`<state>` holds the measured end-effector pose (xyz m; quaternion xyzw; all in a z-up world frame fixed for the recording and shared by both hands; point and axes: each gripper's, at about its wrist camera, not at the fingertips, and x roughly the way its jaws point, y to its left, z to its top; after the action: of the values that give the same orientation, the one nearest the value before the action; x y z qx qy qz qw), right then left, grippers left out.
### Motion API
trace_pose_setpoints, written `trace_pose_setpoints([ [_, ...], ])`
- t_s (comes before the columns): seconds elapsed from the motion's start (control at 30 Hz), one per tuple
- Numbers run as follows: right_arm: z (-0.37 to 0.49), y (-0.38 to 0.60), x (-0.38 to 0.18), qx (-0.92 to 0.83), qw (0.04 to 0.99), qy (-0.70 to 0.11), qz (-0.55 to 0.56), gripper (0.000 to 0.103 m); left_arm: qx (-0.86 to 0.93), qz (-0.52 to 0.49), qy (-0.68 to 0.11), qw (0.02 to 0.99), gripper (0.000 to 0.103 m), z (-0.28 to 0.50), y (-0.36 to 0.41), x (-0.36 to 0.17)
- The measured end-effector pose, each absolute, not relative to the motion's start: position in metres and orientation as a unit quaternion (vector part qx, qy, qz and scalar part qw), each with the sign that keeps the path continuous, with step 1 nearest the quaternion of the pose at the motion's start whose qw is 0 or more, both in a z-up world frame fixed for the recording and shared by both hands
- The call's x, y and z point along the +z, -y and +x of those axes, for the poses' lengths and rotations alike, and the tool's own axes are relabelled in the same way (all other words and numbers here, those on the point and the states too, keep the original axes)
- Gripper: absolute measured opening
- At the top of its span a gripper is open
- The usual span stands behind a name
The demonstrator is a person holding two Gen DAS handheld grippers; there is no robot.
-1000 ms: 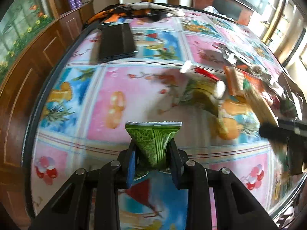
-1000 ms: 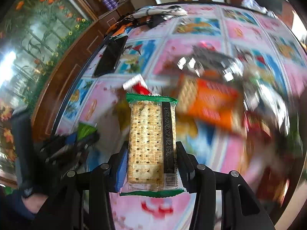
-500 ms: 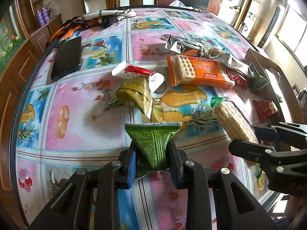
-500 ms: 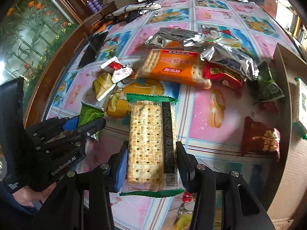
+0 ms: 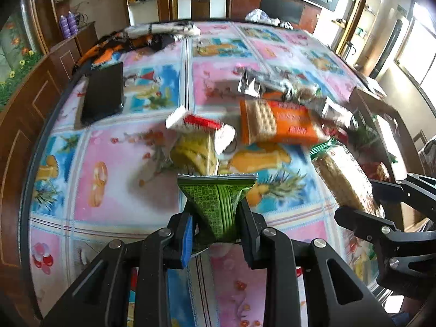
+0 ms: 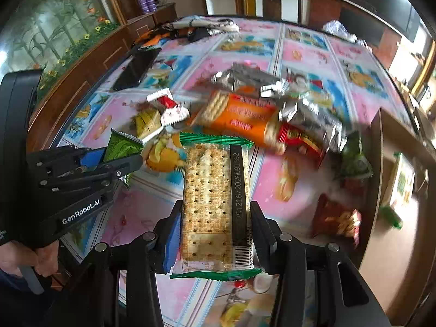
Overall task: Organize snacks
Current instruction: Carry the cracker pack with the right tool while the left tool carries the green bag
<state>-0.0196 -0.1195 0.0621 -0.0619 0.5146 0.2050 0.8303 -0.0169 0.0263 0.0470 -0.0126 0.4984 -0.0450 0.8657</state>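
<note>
My left gripper (image 5: 216, 227) is shut on a small green snack packet (image 5: 218, 204), held above the table. My right gripper (image 6: 215, 234) is shut on a clear cracker pack with green ends (image 6: 215, 204), also lifted off the table. In the left wrist view that cracker pack (image 5: 343, 179) shows at the right, with the right gripper's black fingers (image 5: 387, 215) around it. On the table lie an orange cracker pack (image 6: 239, 117), a yellow packet (image 5: 194, 152), a red-and-white wrapper (image 5: 199, 125), silver foil bags (image 6: 310, 117) and a red bag (image 6: 335, 218).
A black phone (image 5: 103, 95) lies at the table's far left. Folded cloth (image 5: 160, 31) sits at the far edge. A brown box wall (image 6: 381, 147) rises at the right, with a green pack behind it. A hand (image 6: 35, 256) holds the left gripper.
Both grippers have travelled across the table with their packs still gripped, and the views have swung so that the snack pile and the box side now show.
</note>
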Motion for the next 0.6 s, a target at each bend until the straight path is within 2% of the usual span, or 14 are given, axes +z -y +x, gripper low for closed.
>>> trace_pose_setpoints([
  [0.6, -0.035, 0.167, 0.087, 0.208, 0.85, -0.479, -0.072, 0.05, -0.043, 0.012, -0.48, 0.876, 0.028, -0.032, 0.029, 0.072],
])
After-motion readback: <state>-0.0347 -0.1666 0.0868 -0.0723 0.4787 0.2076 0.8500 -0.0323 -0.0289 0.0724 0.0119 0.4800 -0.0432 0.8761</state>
